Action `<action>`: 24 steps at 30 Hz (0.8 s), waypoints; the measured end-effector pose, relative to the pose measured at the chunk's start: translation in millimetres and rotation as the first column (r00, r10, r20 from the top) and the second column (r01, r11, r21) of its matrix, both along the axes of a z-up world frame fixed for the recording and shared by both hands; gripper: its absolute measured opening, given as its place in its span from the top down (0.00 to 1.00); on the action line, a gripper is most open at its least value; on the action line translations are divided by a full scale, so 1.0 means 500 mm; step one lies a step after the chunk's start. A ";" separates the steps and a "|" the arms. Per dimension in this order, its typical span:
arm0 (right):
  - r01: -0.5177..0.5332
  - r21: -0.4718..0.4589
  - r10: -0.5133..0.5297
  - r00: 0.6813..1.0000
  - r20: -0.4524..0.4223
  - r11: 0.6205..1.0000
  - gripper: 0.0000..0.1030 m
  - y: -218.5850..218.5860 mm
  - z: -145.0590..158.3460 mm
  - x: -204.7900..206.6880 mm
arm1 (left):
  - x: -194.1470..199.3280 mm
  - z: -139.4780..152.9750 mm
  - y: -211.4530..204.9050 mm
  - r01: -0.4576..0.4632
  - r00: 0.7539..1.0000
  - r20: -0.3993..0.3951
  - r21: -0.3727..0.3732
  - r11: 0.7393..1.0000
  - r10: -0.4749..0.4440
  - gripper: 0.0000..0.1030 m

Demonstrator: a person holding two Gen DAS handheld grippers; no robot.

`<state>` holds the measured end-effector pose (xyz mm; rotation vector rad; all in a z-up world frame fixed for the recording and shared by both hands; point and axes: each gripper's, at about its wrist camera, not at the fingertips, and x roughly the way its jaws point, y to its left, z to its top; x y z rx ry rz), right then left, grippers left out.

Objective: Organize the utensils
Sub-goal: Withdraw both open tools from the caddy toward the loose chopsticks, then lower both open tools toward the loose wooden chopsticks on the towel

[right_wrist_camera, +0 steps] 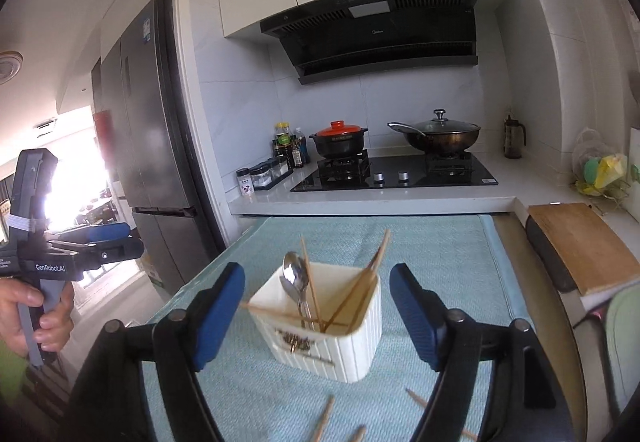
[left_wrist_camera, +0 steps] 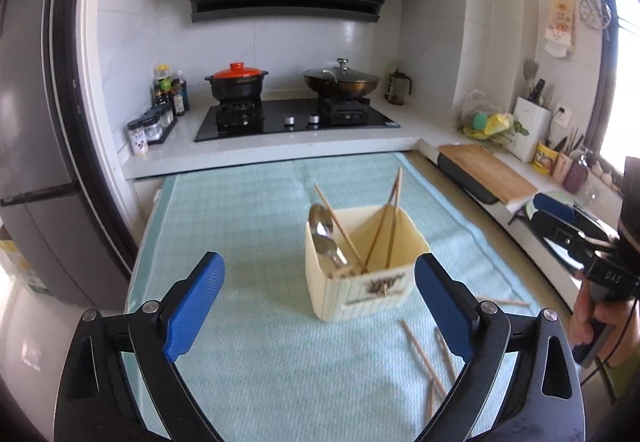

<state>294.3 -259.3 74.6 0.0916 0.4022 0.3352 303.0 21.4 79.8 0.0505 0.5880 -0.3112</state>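
Fingers [left_wrist_camera: 196, 306] of both grippers spread wide, empty — chopsticks [left_wrist_camera: 390, 220] lean upright in holder [left_wrist_camera: 360, 294].

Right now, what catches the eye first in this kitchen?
A cream utensil holder stands mid-table on a pale blue mat, with spoons and chopsticks poking out. More loose chopsticks lie before it. Behind, an orange-lidded pot sits on the stove.

Glossy metal spoons [left_wrist_camera: 326, 238], wooden chopsticks [left_wrist_camera: 390, 220], woven cloth [left_wrist_camera: 248, 226].
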 end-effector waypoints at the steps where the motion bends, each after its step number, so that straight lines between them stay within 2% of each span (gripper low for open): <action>1: 0.007 -0.001 -0.007 1.000 -0.005 1.000 0.25 -0.007 -0.011 -0.031 | -0.032 -0.011 0.002 0.005 1.000 0.003 0.009 1.000 -0.005 0.05; 6: 0.066 -0.052 -0.067 0.998 -0.018 0.996 0.25 -0.036 -0.078 -0.174 | -0.179 -0.074 0.000 -0.009 1.000 0.016 0.028 1.000 0.008 0.04; 11: 0.121 -0.118 -0.127 0.991 -0.045 0.986 0.25 -0.079 -0.153 -0.299 | -0.272 -0.160 0.001 -0.038 0.997 -0.072 -0.003 0.999 0.037 0.04; 14: 0.174 -0.135 -0.188 0.977 -0.096 0.975 0.24 -0.119 -0.208 -0.354 | -0.300 -0.211 0.005 -0.034 0.990 -0.135 -0.017 0.999 0.031 0.04; 19: 0.227 -0.162 -0.260 0.941 -0.218 0.960 0.24 -0.155 -0.305 -0.407 | -0.319 -0.282 -0.023 0.012 0.979 -0.205 0.008 1.000 -0.010 0.04; 22: 0.225 -0.117 -0.249 0.928 -0.278 0.967 0.24 -0.162 -0.337 -0.427 | -0.312 -0.312 -0.053 0.051 0.967 -0.249 -0.003 0.999 -0.050 0.04; 24: 0.222 -0.088 -0.239 0.928 -0.288 0.971 0.24 -0.158 -0.342 -0.431 | -0.300 -0.327 -0.077 0.076 0.961 -0.266 0.000 0.997 -0.073 0.04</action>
